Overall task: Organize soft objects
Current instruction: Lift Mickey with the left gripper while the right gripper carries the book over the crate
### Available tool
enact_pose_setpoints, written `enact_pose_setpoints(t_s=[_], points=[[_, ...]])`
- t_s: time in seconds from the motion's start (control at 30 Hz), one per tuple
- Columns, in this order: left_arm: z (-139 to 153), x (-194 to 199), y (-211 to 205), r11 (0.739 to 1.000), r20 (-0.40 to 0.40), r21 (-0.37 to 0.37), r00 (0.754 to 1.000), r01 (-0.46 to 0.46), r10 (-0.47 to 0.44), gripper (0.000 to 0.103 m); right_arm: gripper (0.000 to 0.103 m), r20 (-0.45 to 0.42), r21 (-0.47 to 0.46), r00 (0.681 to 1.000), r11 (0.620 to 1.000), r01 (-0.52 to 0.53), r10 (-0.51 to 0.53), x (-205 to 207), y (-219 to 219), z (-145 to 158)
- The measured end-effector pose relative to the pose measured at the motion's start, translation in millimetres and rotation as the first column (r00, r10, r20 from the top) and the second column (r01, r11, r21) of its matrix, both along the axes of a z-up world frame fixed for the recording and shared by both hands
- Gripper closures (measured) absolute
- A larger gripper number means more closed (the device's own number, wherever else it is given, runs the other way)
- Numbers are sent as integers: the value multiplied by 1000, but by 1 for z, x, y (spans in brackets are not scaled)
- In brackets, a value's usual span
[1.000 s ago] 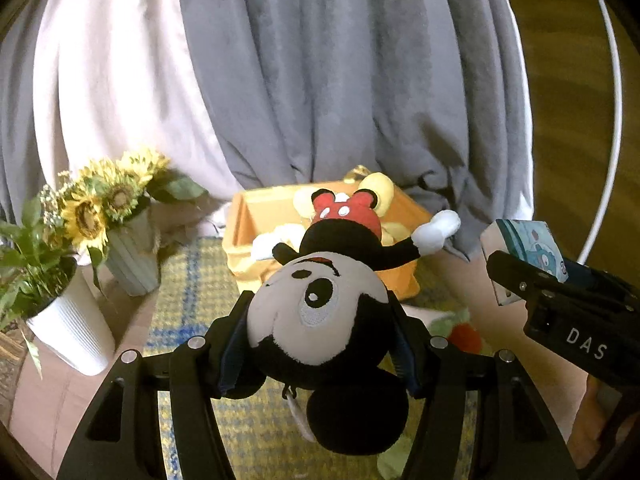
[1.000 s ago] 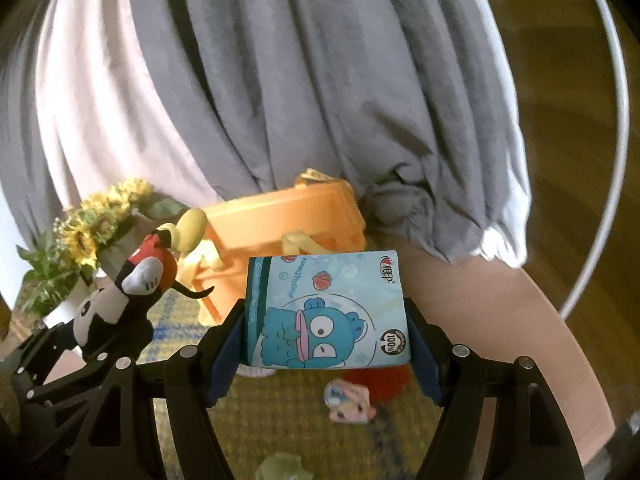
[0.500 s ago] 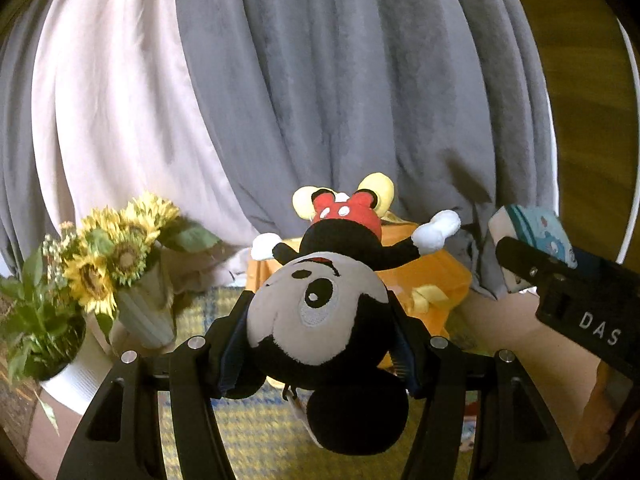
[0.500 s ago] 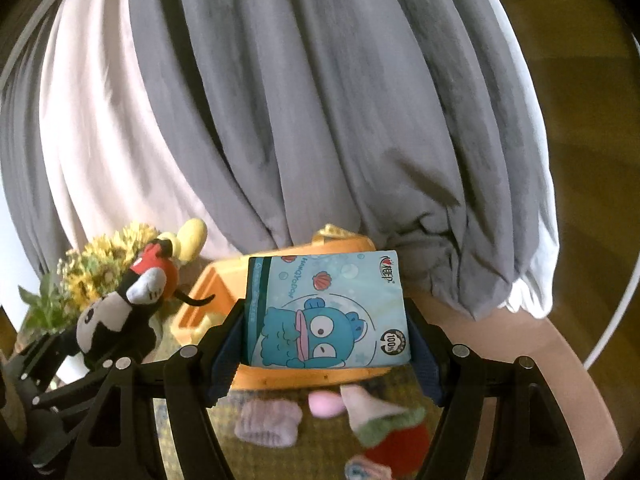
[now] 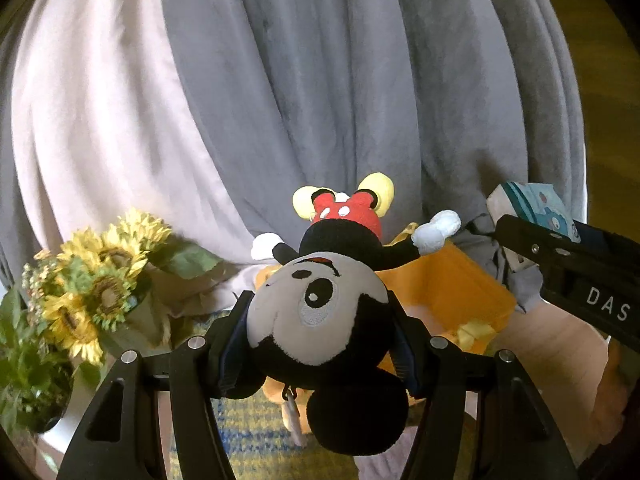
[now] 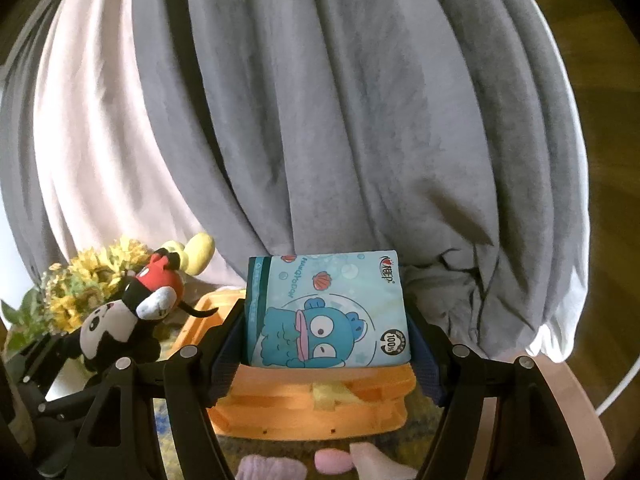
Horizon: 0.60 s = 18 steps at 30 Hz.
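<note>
Both loads aloft near the orange basket [image 6: 316,412].

Left tongs [image 5: 320,344] pinch the mouse plush [image 5: 320,320] by its head, body hanging forward; right tongs [image 6: 326,344] pinch the blue tissue pack [image 6: 326,312] flat-on. The basket sits on the tabletop just ahead, below both. Advice: centre each item over the basket's opening, lower inside the rim, then spread the pads, one side at a time.

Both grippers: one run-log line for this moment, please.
left gripper: shut on mouse plush | right gripper: shut on tissue pack | orange basket: ahead
</note>
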<state>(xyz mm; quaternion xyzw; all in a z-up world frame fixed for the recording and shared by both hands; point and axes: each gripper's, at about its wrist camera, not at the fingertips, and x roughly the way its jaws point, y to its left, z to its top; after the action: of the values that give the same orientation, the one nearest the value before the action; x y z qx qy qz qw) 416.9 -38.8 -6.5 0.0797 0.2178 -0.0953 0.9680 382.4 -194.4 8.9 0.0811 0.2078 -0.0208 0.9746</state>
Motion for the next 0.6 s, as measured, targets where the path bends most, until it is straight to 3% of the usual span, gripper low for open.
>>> enact_pose_setpoints(t_s=[0.33,0.6], points=[[-26,64,-12,999,-58,35,998,37,-35,42,30,-94,0,996,1000,0,0,67,-8,-30],[-52,92,-22,995,-115,87,992,53,-43,42,30,-167,-8,986,1000,-17,15,100,-12,-56]])
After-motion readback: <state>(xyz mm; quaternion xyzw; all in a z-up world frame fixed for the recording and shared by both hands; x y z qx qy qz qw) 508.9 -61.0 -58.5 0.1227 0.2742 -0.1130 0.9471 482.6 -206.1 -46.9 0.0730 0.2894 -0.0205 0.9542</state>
